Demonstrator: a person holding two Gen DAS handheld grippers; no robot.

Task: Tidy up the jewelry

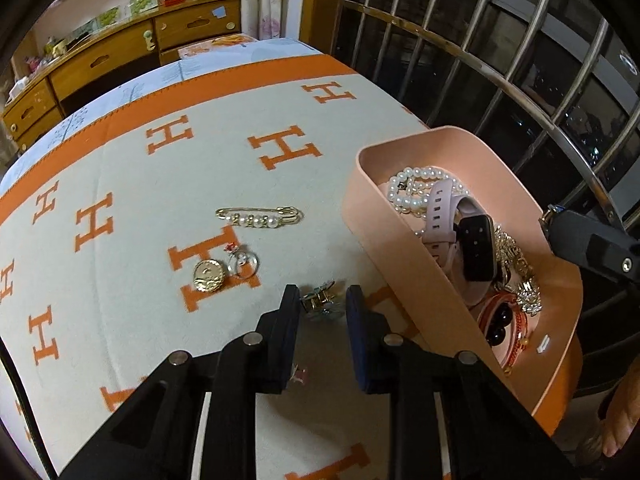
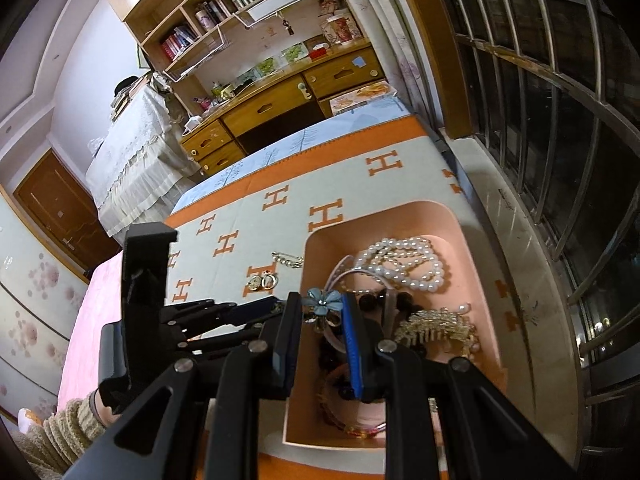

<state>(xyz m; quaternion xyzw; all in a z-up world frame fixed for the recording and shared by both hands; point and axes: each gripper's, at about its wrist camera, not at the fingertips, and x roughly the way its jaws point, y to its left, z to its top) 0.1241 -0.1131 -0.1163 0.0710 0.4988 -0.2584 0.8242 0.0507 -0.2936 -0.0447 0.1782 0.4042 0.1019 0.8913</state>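
A pink tray (image 1: pixel 360 216) (image 2: pixel 296 360) holds a pearl necklace (image 1: pixel 412 190) (image 2: pixel 404 264), a watch (image 1: pixel 472 244), a gold hair comb (image 2: pixel 436 330) and bracelets. My right gripper (image 2: pixel 323 306) is shut on a blue flower hair clip (image 2: pixel 325 302), held over the tray's near left part. My left gripper (image 1: pixel 322 298) is open, its fingers either side of a small metal clip (image 1: pixel 320 302) on the blanket beside the tray. A pearl safety-pin brooch (image 1: pixel 260 217), a gold round brooch (image 1: pixel 208 276) and a clear ring piece (image 1: pixel 243 263) lie on the blanket.
The jewelry lies on a cream blanket with orange H marks (image 1: pixel 280 148). A barred window (image 1: pixel 500 60) runs along the right edge behind the tray. A wooden dresser (image 1: pixel 120 56) stands at the far end. A tiny piece (image 1: pixel 299 376) lies under my left finger.
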